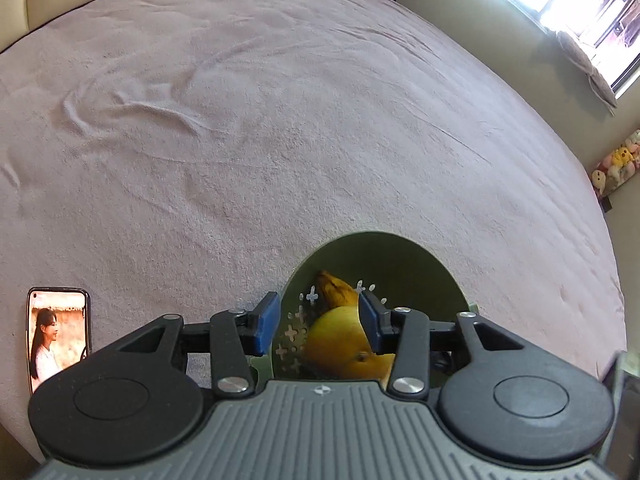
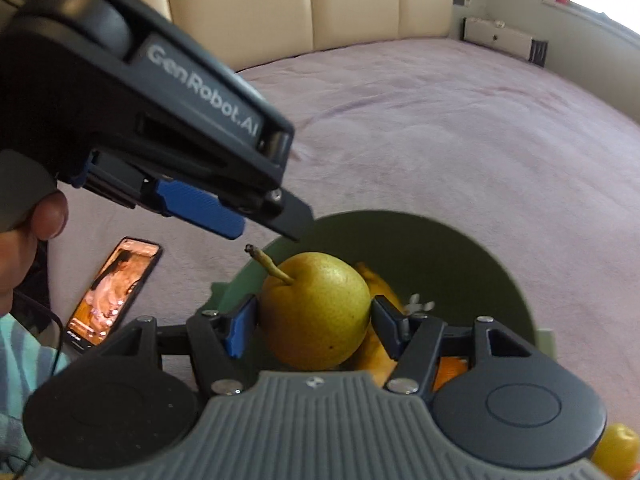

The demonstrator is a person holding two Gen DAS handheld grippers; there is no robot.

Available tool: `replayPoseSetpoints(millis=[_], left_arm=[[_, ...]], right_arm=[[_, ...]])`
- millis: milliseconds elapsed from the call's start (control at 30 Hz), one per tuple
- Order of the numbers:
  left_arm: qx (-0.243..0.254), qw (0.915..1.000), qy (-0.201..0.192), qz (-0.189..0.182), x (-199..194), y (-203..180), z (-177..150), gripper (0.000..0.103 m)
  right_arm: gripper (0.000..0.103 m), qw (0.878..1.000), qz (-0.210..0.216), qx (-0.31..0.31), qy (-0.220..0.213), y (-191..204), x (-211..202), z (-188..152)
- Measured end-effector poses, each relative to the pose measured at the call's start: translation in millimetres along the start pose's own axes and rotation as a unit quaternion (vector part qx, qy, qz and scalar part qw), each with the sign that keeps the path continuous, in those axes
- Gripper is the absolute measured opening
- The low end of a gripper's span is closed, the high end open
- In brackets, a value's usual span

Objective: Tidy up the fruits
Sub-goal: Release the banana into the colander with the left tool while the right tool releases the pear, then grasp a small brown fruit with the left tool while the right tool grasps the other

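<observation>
A yellow-green pear (image 2: 316, 312) with a stem sits between the blue pads of my right gripper (image 2: 314, 326), which is shut on it just above a green bowl (image 2: 440, 248). Behind and under the pear lie a banana (image 2: 380, 280) and an orange (image 2: 452, 372). My left gripper (image 1: 318, 322) hangs open over the same green bowl (image 1: 384, 252), with a banana (image 1: 336, 288) and a round yellow fruit (image 1: 340, 344) lying below it in the bowl. Seen from the right wrist, the left gripper (image 2: 256, 224) slants down from the upper left toward the bowl's rim.
The bowl stands on a wide bed with a pinkish blanket (image 1: 280, 120). A lit phone (image 1: 58, 336) lies left of the bowl. Another yellow fruit (image 2: 618, 452) rests at the lower right. A person's hand (image 2: 40, 216) holds the left gripper. A beige headboard (image 2: 320, 0) stands at the back.
</observation>
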State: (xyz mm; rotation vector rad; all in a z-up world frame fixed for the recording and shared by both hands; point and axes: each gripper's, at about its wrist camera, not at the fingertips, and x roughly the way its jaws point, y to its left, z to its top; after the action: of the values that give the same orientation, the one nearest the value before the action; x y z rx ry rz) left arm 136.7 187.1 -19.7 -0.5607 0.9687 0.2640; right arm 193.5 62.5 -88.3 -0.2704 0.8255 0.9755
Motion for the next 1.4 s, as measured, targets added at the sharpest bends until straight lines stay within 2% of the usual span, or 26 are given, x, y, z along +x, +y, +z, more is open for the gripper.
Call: replayPoseSetpoints(millis=[233,400,667,800,967,1100,1267,1400], left_arm=[[0.004,1.0,-0.002,0.005,0,2,-2,0.052],[0.008,1.0,0.0,0.005,0,0,-3,0.054],[0.018,0.9998,0.004,0.001,-3,-8,-7,0.055],[0.028,0.9996,-0.001,-0.003,-8,-15,-9,0.056],[0.059,0.9981,-0.009,-0.018,-16,-33,-18,0.057],[0.096,0.9943,-0.02,-0.042,-26,-53,-30,0.059],[0.148,0.9864,-0.029,-0.065,-37,-81,-52,0.062],[0.184,0.9787,-0.022,-0.089,-41,-99,-76,0.062]], right_arm=[[0.06,0.999,-0.001,0.01,0.046,2,25,-2],[0.059,0.999,-0.01,0.025,0.044,7,27,-2],[0.06,0.998,-0.005,0.063,0.019,3,9,3],[0.067,0.997,-0.017,0.07,-0.005,4,-13,-2],[0.068,0.994,-0.047,0.092,-0.037,4,-46,-11],[0.068,0.987,-0.092,0.116,-0.056,2,-79,-27],[0.068,0.972,-0.148,0.169,-0.076,-5,-120,-56],[0.068,0.956,-0.192,0.203,-0.083,-12,-149,-81]])
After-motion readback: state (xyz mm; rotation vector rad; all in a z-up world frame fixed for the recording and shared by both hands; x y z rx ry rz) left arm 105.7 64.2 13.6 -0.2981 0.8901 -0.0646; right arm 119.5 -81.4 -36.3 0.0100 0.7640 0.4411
